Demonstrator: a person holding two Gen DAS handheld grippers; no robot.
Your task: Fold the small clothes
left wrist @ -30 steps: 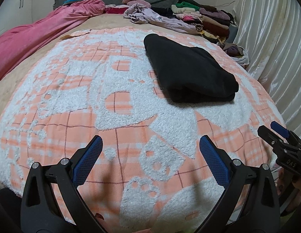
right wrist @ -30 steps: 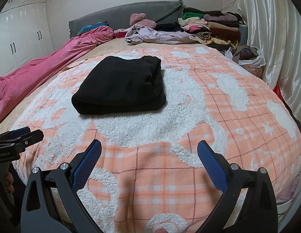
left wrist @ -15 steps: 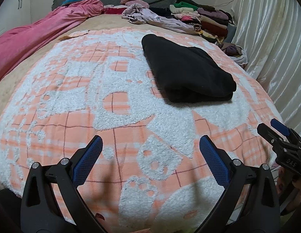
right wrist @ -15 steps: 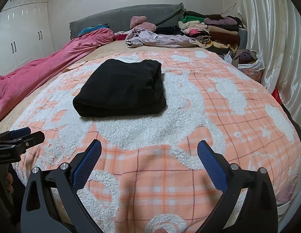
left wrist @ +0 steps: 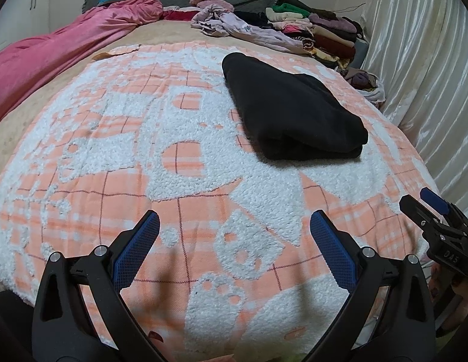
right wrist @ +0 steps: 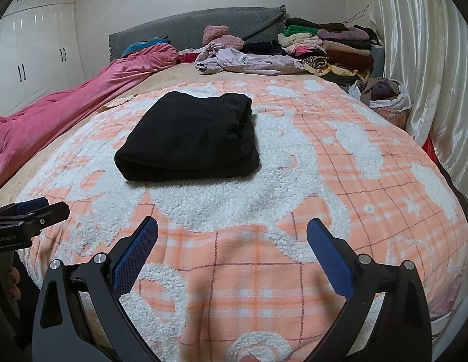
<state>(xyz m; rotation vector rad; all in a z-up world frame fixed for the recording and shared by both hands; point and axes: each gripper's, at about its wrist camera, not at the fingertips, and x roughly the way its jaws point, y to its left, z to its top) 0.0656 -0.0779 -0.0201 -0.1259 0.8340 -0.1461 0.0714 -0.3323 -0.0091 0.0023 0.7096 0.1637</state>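
Lying at centre frame in the right wrist view, the folded black garment (right wrist: 188,138) rests on the orange-and-white fleece blanket (right wrist: 339,181), with its rounded fold edge turned to the lower part of the frame. In the left wrist view the same garment (left wrist: 291,114) sits in the upper right. The left gripper (left wrist: 234,241) has its fingers spread wide and they hold nothing; the right gripper (right wrist: 232,241) is equally wide and empty. Both hover above the near blanket edge, well apart from the garment.

This piece looks finished to me, so a risk is disturbing it — a finger that catches the loose layered edge at its right side could pull the layers open again. The thick fleece may also snag on a blue pad (right wrist: 134,256) if a gripper goes too low.

At the upper right of the right wrist view a white bag-like basket (right wrist: 397,102) near the curtain (right wrist: 430,75) holds crumpled clothes, purple and brown. Beside the grey headboard (right wrist: 188,27) a pile of folded clothes (right wrist: 330,48) is stacked, and a lilac unfolded garment (right wrist: 249,60) lies before it — probably the next one.
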